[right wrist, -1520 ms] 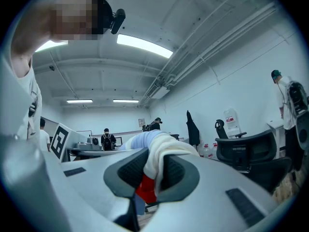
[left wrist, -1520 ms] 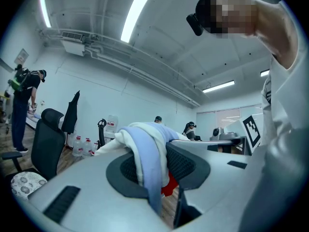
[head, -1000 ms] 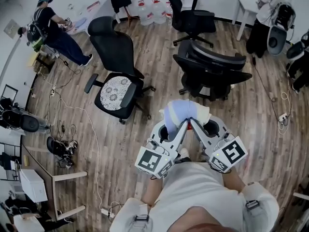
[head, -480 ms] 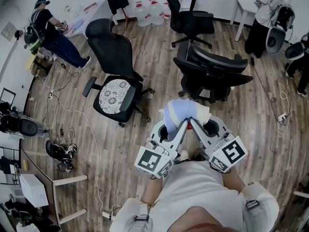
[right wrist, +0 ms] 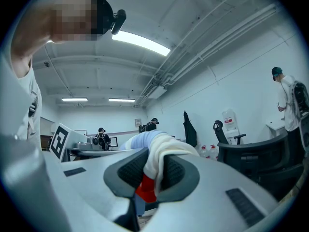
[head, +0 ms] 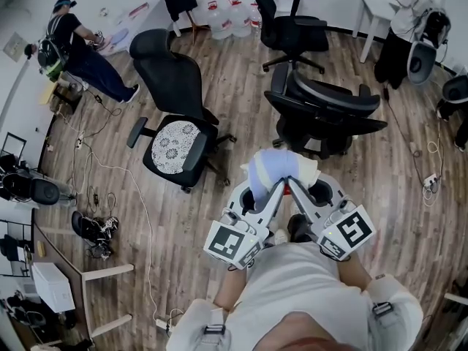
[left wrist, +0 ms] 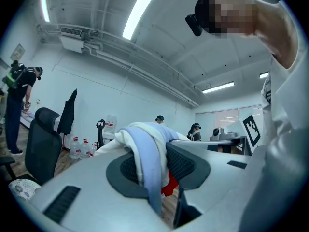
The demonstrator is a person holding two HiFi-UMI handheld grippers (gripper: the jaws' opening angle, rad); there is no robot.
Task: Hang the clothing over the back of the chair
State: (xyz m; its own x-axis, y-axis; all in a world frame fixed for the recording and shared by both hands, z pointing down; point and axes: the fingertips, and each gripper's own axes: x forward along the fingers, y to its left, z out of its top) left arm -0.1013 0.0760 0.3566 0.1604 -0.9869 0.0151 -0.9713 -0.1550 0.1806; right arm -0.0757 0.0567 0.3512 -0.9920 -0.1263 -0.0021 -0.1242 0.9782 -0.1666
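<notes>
A bunched garment (head: 278, 168) in pale blue, white and a bit of red is held level in front of me by both grippers. My left gripper (head: 268, 189) is shut on its blue-and-white folds (left wrist: 147, 158), which hang down between the dark pads. My right gripper (head: 295, 187) is shut on the white and red part (right wrist: 157, 166). A black office chair (head: 322, 112) stands just beyond the garment, its curved back (head: 333, 95) facing me. A second black chair (head: 175, 108) with a patterned seat cushion stands to the left.
A third black chair (head: 289, 24) and water bottles (head: 227, 17) stand at the far wall. People work at the left (head: 77, 46) and at a white table at the far right (head: 409, 28). Cables (head: 110, 174) trail over the wooden floor; desks stand at the lower left.
The chairs have slid slightly rightward in the head view as I shifted a little. Both grippers keep the same hold on the garment.
</notes>
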